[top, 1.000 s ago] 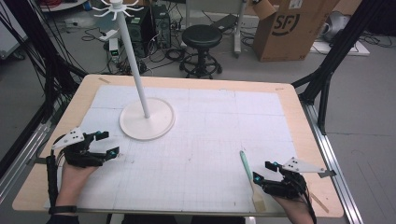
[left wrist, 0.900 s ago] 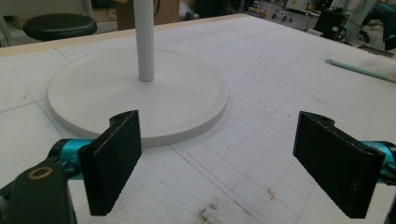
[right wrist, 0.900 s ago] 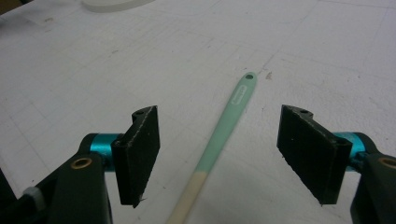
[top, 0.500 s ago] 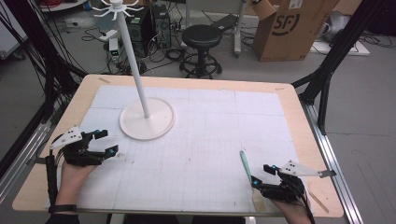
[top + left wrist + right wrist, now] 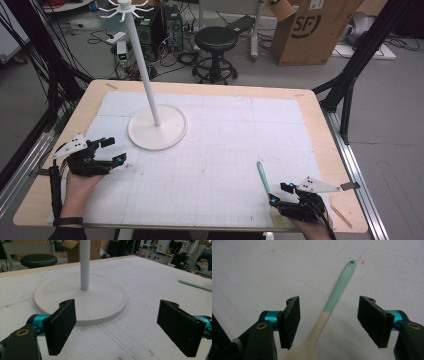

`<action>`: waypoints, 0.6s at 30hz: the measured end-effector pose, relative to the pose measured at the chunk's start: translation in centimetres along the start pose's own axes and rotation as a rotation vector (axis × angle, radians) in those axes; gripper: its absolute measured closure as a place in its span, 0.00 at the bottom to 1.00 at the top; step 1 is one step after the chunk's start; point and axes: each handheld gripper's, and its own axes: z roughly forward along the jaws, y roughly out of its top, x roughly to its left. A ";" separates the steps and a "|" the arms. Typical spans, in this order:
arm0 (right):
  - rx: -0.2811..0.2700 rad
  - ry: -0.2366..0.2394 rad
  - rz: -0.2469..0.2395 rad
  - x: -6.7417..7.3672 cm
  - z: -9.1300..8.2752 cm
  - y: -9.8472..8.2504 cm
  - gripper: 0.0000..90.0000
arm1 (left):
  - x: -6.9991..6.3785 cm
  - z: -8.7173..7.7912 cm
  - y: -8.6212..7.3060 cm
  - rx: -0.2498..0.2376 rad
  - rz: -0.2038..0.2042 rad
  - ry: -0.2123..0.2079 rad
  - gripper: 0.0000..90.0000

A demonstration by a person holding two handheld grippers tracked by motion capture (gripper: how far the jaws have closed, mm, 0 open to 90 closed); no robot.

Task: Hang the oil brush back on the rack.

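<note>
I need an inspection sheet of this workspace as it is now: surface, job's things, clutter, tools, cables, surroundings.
Surface: white gridded mat on a wooden table.
Job's things: white stand upright at far left; green-handled spatula flat at near right.
Clutter: nothing seen.
Tools: left tool open, facing the stand; right tool open, jaws either side of the spatula, not touching.
Cables: loose on the floor behind.
Surroundings: black stool, cardboard box.

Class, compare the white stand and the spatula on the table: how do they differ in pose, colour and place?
The stand rises upright from a round base; the spatula lies flat. The stand is all white; the spatula is mint green and cream. The stand is ahead of the left gripper; the spatula lies between the open right gripper's jaws. Both rest on the mat.
</note>
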 end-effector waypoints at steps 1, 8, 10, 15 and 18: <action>0.000 0.000 0.000 0.0 0.0 0.0 0.42 | 0.0 0.0 0.0 0.005 0.003 0.001 0.18; 0.039 -0.007 -0.019 0.7 0.6 -0.1 0.51 | 0.0 0.0 0.0 0.002 0.002 0.004 0.18; 0.055 -0.015 -0.030 1.0 0.9 0.0 0.53 | 0.1 0.0 0.0 0.009 0.002 0.005 0.18; 0.094 -0.069 -0.059 1.6 1.6 -0.1 0.65 | 0.1 0.0 0.0 0.012 0.005 0.008 0.18; 0.099 -0.097 -0.059 1.8 1.6 0.0 0.69 | 0.0 0.0 -0.1 0.024 0.006 0.009 0.18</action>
